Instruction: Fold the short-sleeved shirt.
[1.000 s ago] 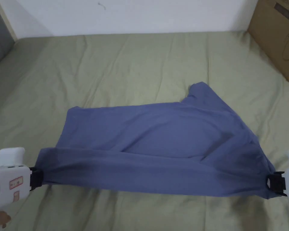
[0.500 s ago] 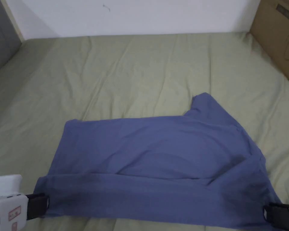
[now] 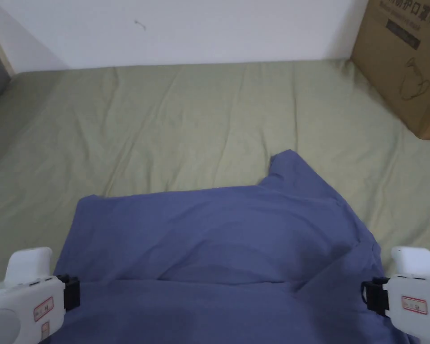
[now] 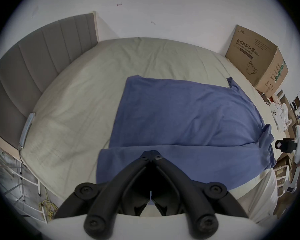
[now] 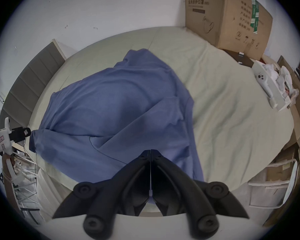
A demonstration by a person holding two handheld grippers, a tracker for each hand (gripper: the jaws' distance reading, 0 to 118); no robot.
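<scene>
A blue short-sleeved shirt (image 3: 218, 233) lies spread on the green bed sheet (image 3: 187, 121), one sleeve (image 3: 290, 170) pointing to the far side. Its near part is doubled over, with the fold running between my two grippers. My left gripper (image 3: 73, 293) is shut on the shirt's left end; in the left gripper view its jaws (image 4: 151, 152) meet over the cloth (image 4: 189, 113). My right gripper (image 3: 368, 295) is shut on the right end, jaws (image 5: 150, 151) closed with fabric (image 5: 111, 105) under them. Each gripper also shows in the other's view, the left (image 5: 27, 133) and the right (image 4: 278, 145).
A large cardboard box (image 3: 402, 58) stands at the bed's far right corner by the white wall. A grey padded headboard (image 4: 33, 62) runs along the left side. Clutter and boxes (image 5: 284, 88) sit beyond the bed's right edge. Open sheet lies beyond the shirt.
Both grippers have drawn the held edge of the shirt toward the near side of the bed, and the whole shirt has slid nearer. The head camera has tilted too.
</scene>
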